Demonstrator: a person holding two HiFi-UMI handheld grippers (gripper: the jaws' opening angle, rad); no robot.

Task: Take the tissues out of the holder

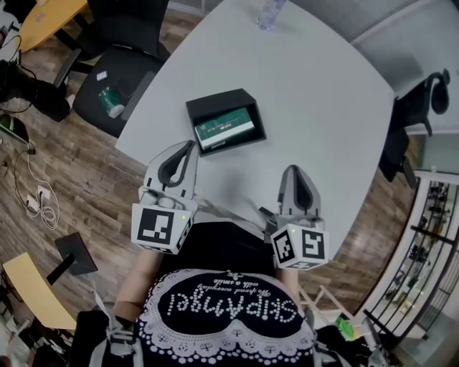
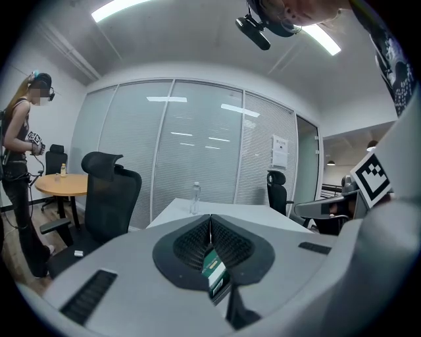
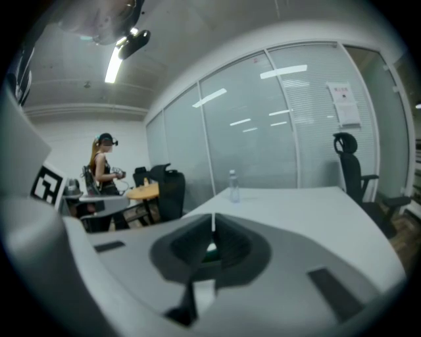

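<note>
From the head view, the black holder (image 1: 209, 107) with the green tissue pack (image 1: 225, 130) inside sits on the white table (image 1: 315, 107). It is just ahead of the left gripper (image 1: 191, 146) and ahead-left of the right gripper (image 1: 292, 170) — neither touches it. Each gripper view shows its own jaws pressed together, empty, with the pack peeking beneath. Only those views show the glass wall (image 2: 197, 145) and a standing person (image 2: 20, 164) — far beyond the tips.

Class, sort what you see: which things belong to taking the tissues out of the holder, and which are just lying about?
Job: tissues, holder, left gripper, right gripper.
Lying about: water bottle, office chair.
</note>
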